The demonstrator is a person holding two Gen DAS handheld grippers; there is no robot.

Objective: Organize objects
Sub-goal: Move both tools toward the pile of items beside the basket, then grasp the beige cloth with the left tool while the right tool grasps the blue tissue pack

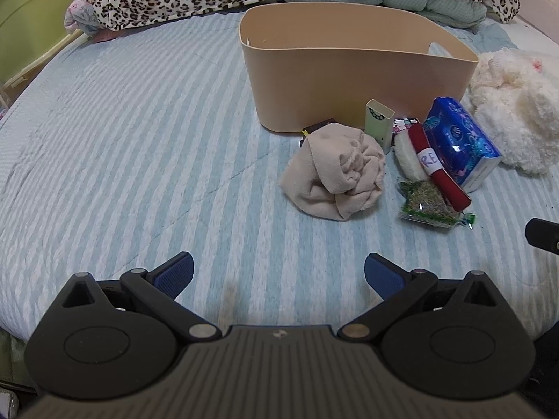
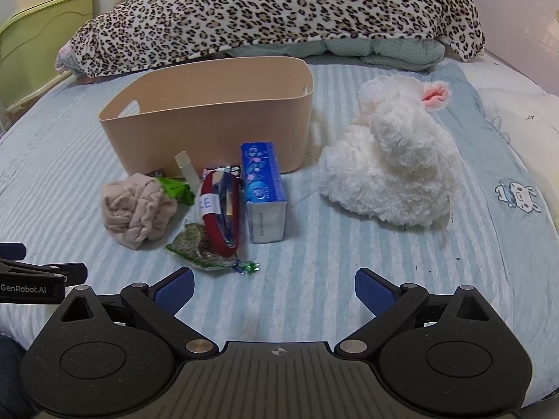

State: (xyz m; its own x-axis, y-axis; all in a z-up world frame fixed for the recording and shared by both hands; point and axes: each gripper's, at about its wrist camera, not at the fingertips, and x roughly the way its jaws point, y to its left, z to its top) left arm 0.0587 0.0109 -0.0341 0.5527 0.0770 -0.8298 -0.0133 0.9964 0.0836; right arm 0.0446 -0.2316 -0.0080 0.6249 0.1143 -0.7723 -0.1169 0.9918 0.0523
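A beige plastic bin stands open on the striped bed. In front of it lie a crumpled beige cloth, a small green-white box, a red roll with a white label, a blue tissue pack and a green snack packet. A white plush toy lies to the right. My left gripper is open and empty, short of the cloth. My right gripper is open and empty, short of the tissue pack.
A leopard-print blanket is heaped at the far end of the bed over a green quilt. A green plastic cabinet stands at the left. The other gripper shows at the left edge of the right wrist view.
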